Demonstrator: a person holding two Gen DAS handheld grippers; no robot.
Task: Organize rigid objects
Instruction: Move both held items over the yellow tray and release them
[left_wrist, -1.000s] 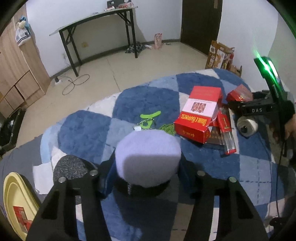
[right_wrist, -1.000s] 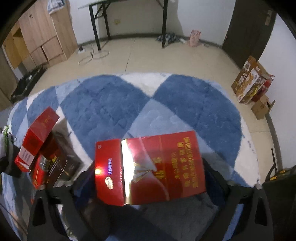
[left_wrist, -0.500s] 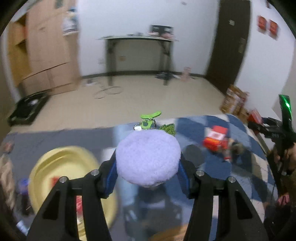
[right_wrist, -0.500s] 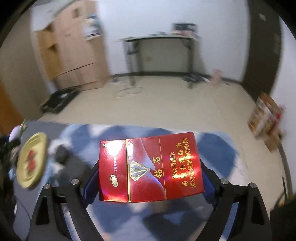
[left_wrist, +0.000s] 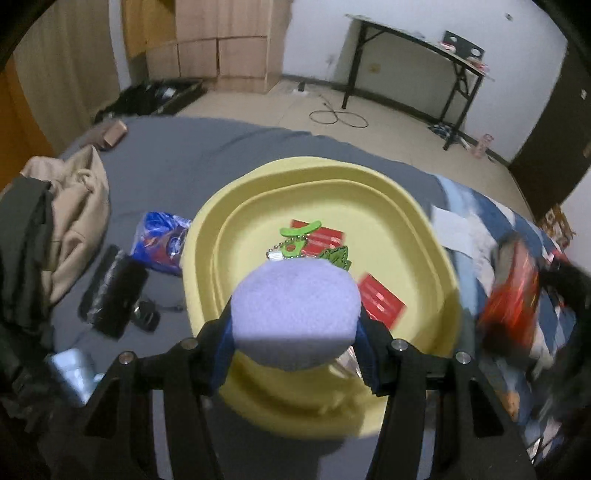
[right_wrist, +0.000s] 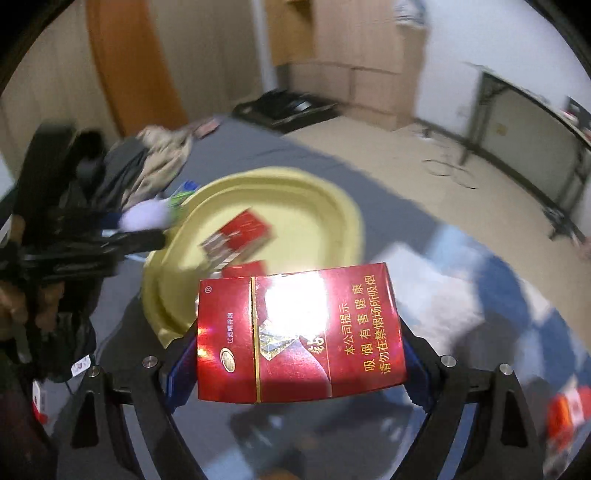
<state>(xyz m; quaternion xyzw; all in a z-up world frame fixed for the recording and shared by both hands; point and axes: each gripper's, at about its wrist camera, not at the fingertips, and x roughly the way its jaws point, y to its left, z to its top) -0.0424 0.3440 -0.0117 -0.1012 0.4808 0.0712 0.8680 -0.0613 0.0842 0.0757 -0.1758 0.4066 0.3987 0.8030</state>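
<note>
My left gripper (left_wrist: 295, 332) is shut on a round lilac plush keychain (left_wrist: 295, 314) with a green tag and ball chain (left_wrist: 295, 243), held over the yellow tray (left_wrist: 424, 236). The tray holds red cigarette packs (left_wrist: 380, 301). My right gripper (right_wrist: 299, 354) is shut on a red cigarette pack (right_wrist: 299, 336), held above the near right edge of the tray (right_wrist: 332, 199), which shows red packs (right_wrist: 243, 236) inside. The left gripper with the lilac keychain (right_wrist: 144, 218) shows blurred at the left of the right wrist view.
The tray lies on a grey bed sheet (left_wrist: 177, 155). Left of it are a blue packet (left_wrist: 162, 240), a black case (left_wrist: 114, 291), and beige and dark clothing (left_wrist: 74, 210). A blue-and-white checked blanket (left_wrist: 517, 236) lies right, with a red box (right_wrist: 565, 413).
Both grippers swung left from the checked blanket to the yellow tray, each keeping its load. The tray now fills the middle of both views.
</note>
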